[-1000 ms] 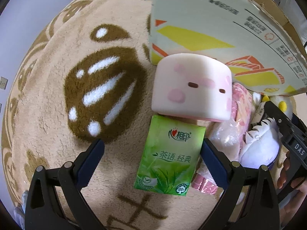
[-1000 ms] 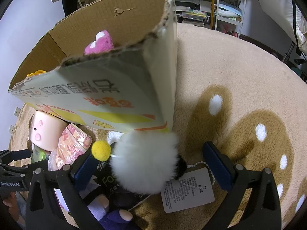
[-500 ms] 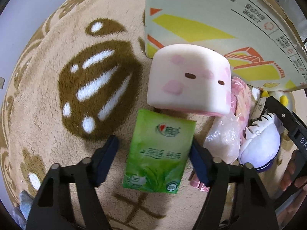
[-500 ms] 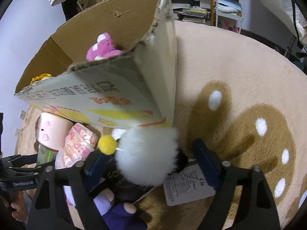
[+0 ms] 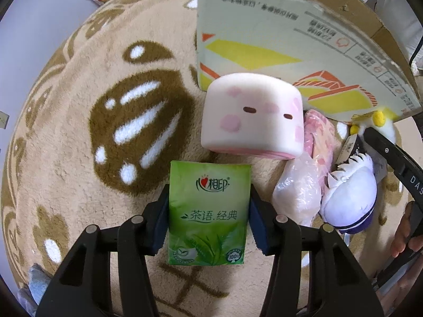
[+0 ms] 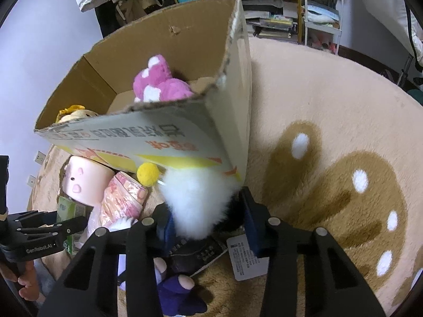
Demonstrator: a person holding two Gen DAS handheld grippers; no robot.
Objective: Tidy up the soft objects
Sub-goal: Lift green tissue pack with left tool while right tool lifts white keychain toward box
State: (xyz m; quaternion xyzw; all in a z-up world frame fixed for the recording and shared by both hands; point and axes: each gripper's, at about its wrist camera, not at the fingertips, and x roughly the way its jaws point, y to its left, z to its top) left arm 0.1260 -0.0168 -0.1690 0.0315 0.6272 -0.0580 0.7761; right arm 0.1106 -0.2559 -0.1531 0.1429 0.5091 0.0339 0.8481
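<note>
green tissue pack (image 5: 209, 212) in closing left hand-held gripper (image 5: 209, 222); right hand-held gripper (image 6: 207, 218) clamps white plush (image 6: 199, 200).

Beige rug (image 5: 66, 121) carries dark brown blotches dotted with white. The tissue pack (image 5: 208, 211) is bright green with leaf art and a red heart logo. The squishy block (image 5: 251, 116) is pale pink, with rosy patches and two brown dash eyes. The cardboard box (image 6: 164, 142) shows brown inside, white outside with yellow and orange shapes. The fluffy toy (image 6: 198, 203) is white, with a yellow pom-pom.
</note>
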